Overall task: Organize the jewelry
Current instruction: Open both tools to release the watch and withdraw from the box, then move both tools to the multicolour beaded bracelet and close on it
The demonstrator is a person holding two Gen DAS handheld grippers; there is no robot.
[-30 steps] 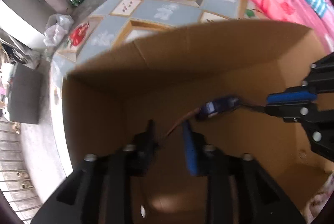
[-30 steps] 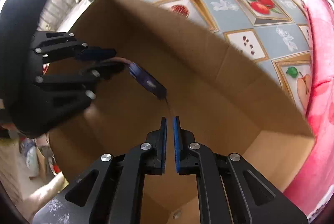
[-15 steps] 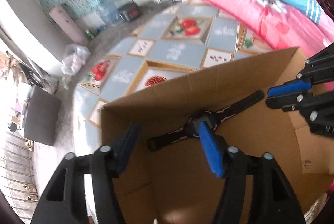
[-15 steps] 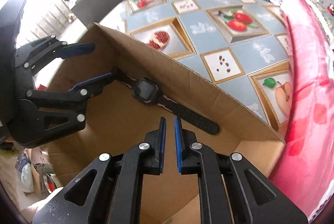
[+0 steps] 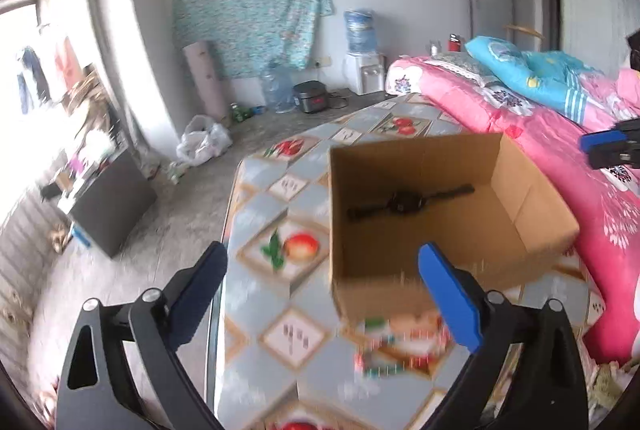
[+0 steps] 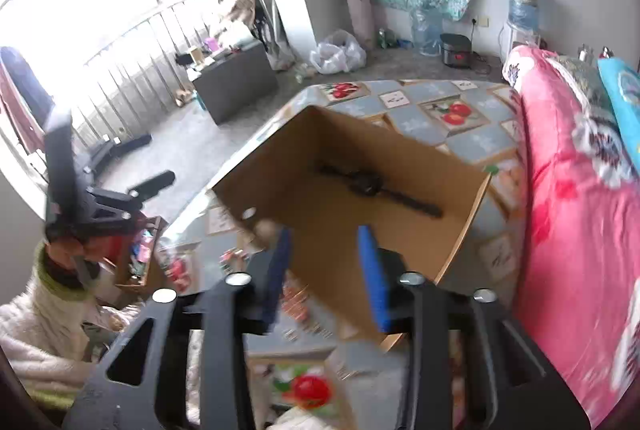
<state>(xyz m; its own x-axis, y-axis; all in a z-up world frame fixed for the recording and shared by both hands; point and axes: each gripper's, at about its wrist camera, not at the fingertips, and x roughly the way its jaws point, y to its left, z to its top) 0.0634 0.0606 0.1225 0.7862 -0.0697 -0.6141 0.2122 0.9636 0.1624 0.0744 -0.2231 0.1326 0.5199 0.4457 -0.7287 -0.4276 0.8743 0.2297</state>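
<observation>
A black wristwatch [image 5: 404, 201] lies flat, strap stretched out, on the bottom of an open cardboard box [image 5: 532, 189]. It also shows in the right wrist view [image 6: 366, 185] inside the same box [image 6: 460, 230]. My left gripper [image 5: 322, 276] is open and empty, raised well above and in front of the box. My right gripper [image 6: 325, 256] is open and empty, held above the box's near edge. The right gripper's fingers [image 5: 604, 143] show at the right edge of the left wrist view.
The box stands on a table with a fruit-patterned cloth [image 5: 288, 250]. A bed with pink bedding [image 5: 600, 197] runs along the right side. A dark low cabinet [image 5: 112, 201] and a white bag [image 5: 204, 141] are on the floor to the left.
Both grippers let go of the watch, which now lies in the box. Both pulled up and back out of the box, and the right gripper opened.
</observation>
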